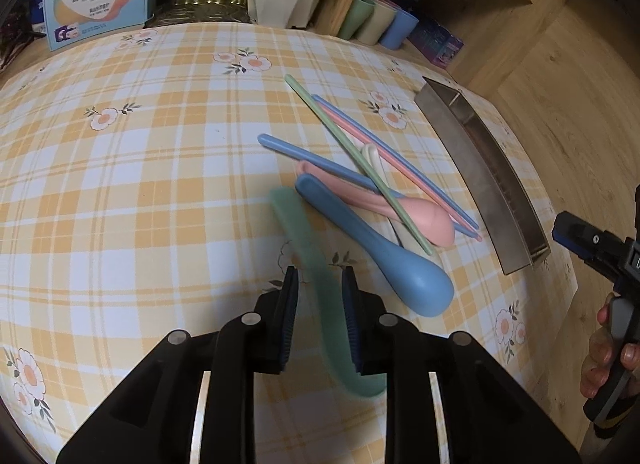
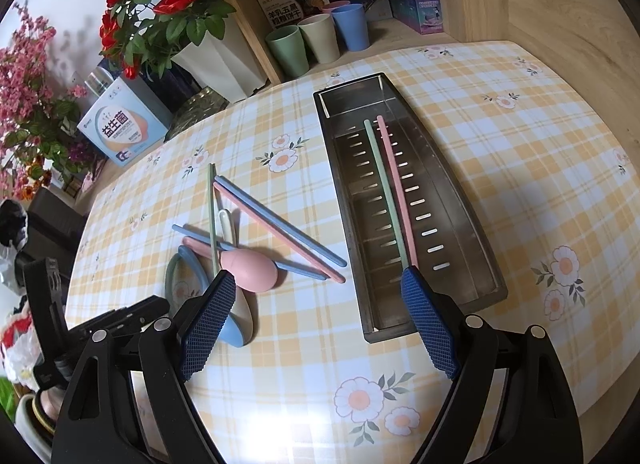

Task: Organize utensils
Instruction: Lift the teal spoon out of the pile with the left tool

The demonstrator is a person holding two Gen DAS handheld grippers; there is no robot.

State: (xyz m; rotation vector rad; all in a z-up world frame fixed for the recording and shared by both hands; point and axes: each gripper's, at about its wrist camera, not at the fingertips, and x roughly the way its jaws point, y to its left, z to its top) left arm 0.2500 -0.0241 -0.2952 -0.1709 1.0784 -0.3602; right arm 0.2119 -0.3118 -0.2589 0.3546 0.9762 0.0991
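A pile of pastel spoons and chopsticks lies on the checked tablecloth: a blue spoon, a pink spoon, a cream spoon, blue, pink and green chopsticks. A green spoon, blurred by motion, sits between the fingers of my left gripper, which are narrowly apart around its handle. My right gripper is wide open and empty above the near end of the steel tray. The tray holds one green chopstick and one pink chopstick.
Green, cream and blue cups stand on the shelf behind the table. A white vase with red flowers, a light-blue box and other boxes line the back edge. The tray also shows in the left wrist view.
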